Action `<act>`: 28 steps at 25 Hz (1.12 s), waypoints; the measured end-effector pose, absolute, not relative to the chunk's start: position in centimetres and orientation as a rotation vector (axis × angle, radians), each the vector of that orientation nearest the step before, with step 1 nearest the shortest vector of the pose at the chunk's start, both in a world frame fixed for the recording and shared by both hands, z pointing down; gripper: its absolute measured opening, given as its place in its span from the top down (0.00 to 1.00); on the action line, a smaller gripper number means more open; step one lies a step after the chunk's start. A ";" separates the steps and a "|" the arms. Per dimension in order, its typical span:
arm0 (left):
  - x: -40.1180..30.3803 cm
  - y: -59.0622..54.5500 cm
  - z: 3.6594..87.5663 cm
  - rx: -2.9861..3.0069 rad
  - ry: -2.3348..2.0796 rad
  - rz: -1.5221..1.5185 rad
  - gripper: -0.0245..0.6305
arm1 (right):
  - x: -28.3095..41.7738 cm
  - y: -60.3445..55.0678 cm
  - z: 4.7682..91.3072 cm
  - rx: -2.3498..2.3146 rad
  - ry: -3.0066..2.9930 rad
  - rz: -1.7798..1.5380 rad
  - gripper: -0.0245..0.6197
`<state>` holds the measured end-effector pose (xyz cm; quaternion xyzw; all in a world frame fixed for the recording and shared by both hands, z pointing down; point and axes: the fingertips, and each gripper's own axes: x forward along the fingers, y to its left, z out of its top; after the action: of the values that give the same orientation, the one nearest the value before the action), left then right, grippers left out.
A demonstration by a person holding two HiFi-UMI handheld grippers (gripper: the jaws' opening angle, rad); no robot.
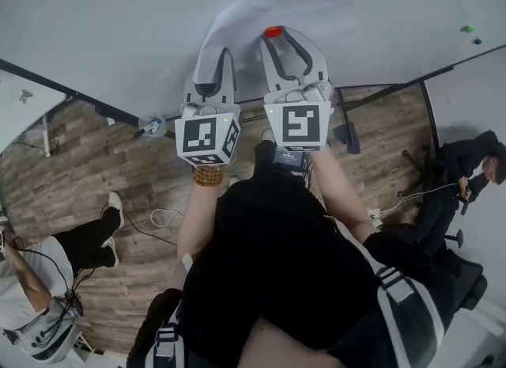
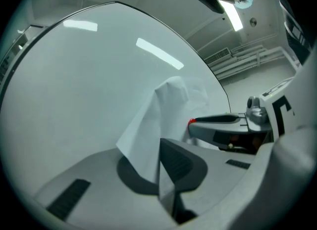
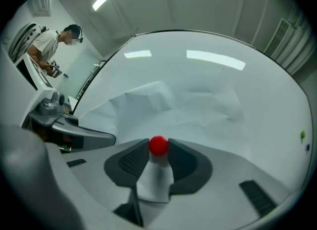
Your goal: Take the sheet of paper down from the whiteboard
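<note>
As its own view shows, left gripper (image 2: 157, 147): jaws closed on the near edge of the one sheet of paper (image 2: 148, 125), which lifts off the whiteboard (image 2: 74, 85) there.
Right gripper (image 3: 158, 150): pads clamped on either side of the one red magnet (image 3: 158, 145).
Sheet of paper: creased, on the whiteboard, under the red magnet.
Small magnets: two, green (image 3: 302, 135) and dark (image 3: 307, 147), well apart at the board's right; left gripper view lacks them.
Head view only: wooden floor (image 1: 87, 161), two bystanders (image 1: 39, 295) (image 1: 466, 172).
</note>
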<state>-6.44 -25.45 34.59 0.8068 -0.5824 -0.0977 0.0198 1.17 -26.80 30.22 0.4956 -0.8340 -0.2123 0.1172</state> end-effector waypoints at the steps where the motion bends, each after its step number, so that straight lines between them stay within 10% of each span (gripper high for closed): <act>1: -6.4 -25.5 34.6 2.503 -1.808 -0.304 0.95 | 1.2 -26.8 30.2 1.451 -2.442 -0.620 0.78; 28: -6.4 -25.5 34.4 2.506 -1.793 -0.318 0.95 | 1.3 -26.8 30.1 1.438 -2.449 -0.617 0.79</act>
<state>-6.38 -25.46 34.42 0.8088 -0.5786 -0.1027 0.0221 1.26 -26.78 30.05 0.4913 -0.8369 -0.2107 0.1175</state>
